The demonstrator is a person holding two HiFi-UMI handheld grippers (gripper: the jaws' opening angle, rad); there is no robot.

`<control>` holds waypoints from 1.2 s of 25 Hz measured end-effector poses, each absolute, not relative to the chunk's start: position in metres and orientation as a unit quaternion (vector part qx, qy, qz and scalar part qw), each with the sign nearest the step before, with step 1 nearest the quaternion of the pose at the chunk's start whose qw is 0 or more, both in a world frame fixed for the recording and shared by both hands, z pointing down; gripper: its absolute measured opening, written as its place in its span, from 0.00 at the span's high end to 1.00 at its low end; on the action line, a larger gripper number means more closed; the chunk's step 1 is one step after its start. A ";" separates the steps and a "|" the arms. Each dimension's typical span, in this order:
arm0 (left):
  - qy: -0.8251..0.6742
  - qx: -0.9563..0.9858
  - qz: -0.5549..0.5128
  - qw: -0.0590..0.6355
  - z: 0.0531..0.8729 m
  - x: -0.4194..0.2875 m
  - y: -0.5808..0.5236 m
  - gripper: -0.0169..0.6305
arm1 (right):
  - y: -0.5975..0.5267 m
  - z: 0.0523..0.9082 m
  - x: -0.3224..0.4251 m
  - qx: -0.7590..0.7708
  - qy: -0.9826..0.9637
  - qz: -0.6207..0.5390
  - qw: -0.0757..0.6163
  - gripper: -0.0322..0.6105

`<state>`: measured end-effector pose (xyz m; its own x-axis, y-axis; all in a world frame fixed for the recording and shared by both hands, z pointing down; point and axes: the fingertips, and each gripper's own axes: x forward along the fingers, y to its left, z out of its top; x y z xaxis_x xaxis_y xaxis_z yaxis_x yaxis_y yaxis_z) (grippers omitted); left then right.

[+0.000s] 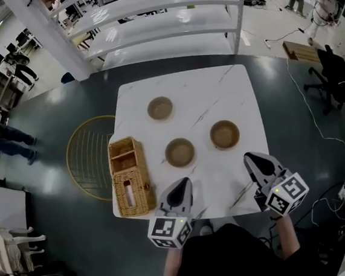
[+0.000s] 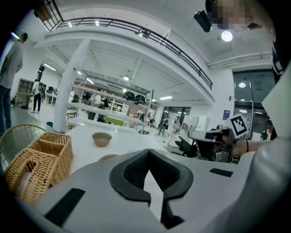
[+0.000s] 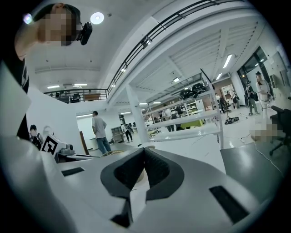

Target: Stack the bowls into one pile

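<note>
Three tan bowls stand apart on the white marble table (image 1: 228,86): a far bowl (image 1: 160,108), a middle bowl (image 1: 180,152) and a right bowl (image 1: 225,135). My left gripper (image 1: 185,183) hovers over the near edge, just short of the middle bowl, jaws together and empty. To its right, my right gripper (image 1: 250,157) is near the right bowl, also shut with nothing in it. In the left gripper view, the far bowl (image 2: 102,139) sits beyond the closed left gripper (image 2: 148,152). The right gripper (image 3: 144,149) shows its jaws meeting at the tips.
A wicker basket (image 1: 129,176) lies along the table's left edge, close to my left gripper. A round gold wire rack (image 1: 89,157) stands on the floor left of the table. White shelving (image 1: 161,20) runs behind it. An office chair (image 1: 337,79) and cables are on the right.
</note>
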<state>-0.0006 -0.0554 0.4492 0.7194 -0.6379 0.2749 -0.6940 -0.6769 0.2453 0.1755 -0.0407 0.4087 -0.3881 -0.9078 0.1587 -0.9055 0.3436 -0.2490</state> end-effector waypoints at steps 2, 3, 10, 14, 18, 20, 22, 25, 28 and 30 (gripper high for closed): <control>-0.363 0.911 0.087 0.175 0.455 0.006 -0.063 0.95 | -0.053 0.416 0.182 -0.552 0.819 -0.154 -0.004 0.93; -0.363 0.911 0.088 0.177 0.456 0.009 -0.067 0.95 | -0.059 0.419 0.185 -0.550 0.820 -0.156 -0.012 0.93; -0.364 0.908 0.110 0.178 0.473 0.030 -0.101 0.95 | -0.107 0.445 0.213 -0.557 0.812 -0.164 -0.059 0.93; -0.365 0.904 0.111 0.192 0.482 0.042 -0.115 0.95 | -0.135 0.464 0.228 -0.576 0.794 -0.174 -0.085 0.93; -0.358 0.903 0.121 0.205 0.493 0.052 -0.120 0.95 | -0.149 0.480 0.230 -0.574 0.790 -0.195 -0.095 0.93; -0.353 0.904 0.125 0.207 0.497 0.056 -0.124 0.95 | -0.157 0.487 0.233 -0.578 0.781 -0.217 -0.093 0.92; -0.350 0.904 0.127 0.208 0.501 0.060 -0.129 0.95 | -0.164 0.494 0.236 -0.582 0.774 -0.229 -0.094 0.92; -0.345 0.905 0.128 0.215 0.505 0.064 -0.133 0.95 | -0.172 0.506 0.238 -0.586 0.767 -0.240 -0.105 0.86; -0.338 0.905 0.128 0.223 0.510 0.067 -0.136 0.95 | -0.180 0.522 0.238 -0.591 0.755 -0.262 -0.108 0.79; -0.332 0.906 0.129 0.229 0.514 0.069 -0.137 0.95 | -0.184 0.533 0.241 -0.601 0.743 -0.274 -0.113 0.78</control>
